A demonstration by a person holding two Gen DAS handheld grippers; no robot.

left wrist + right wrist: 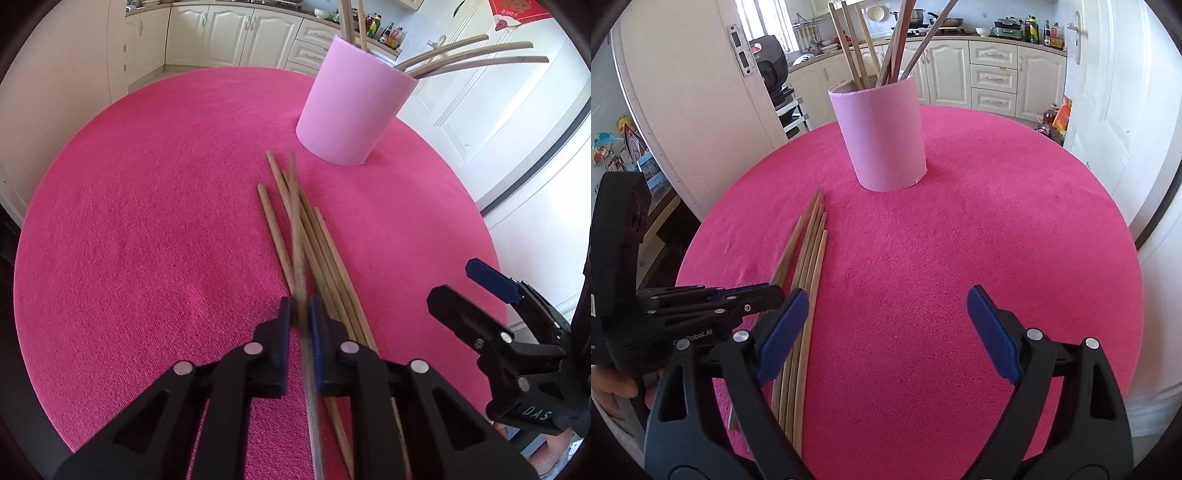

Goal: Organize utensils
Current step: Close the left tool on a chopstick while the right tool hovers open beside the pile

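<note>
- The left gripper has its blue-padded fingers drawn in tight on one thin, round wooden chopstick, gripped some way along its length, with the rest running back under the camera. Its blurred shaft sits above the others, so I judge it lifted off the cloth.
- The loose wooden chopsticks lie in a rough fan on the round bench covered in hot-pink textured cloth, tips pointing toward the pale pink cylindrical holder, which stands upright near their far ends but apart from them.
- The holder already carries several upright chopsticks, leaning against its rim in different directions.
- The right gripper hangs wide open over bare cloth just beside the pile, holding nothing.
- Handling, as a judgement: each stick is light, stiff and smooth, so it may pivot or slide between flat pads if pinched at a single point. A grip near the middle would balance it; this hold looks farther back, so the long front may droop.
- The sticks overlap, so lifting one could drag or roll its neighbours.
- The holder looks light and thin-walled, perhaps paper or card; knocking its rim with a stick could tip it. Entering tip-first from above seems safest.
</note>
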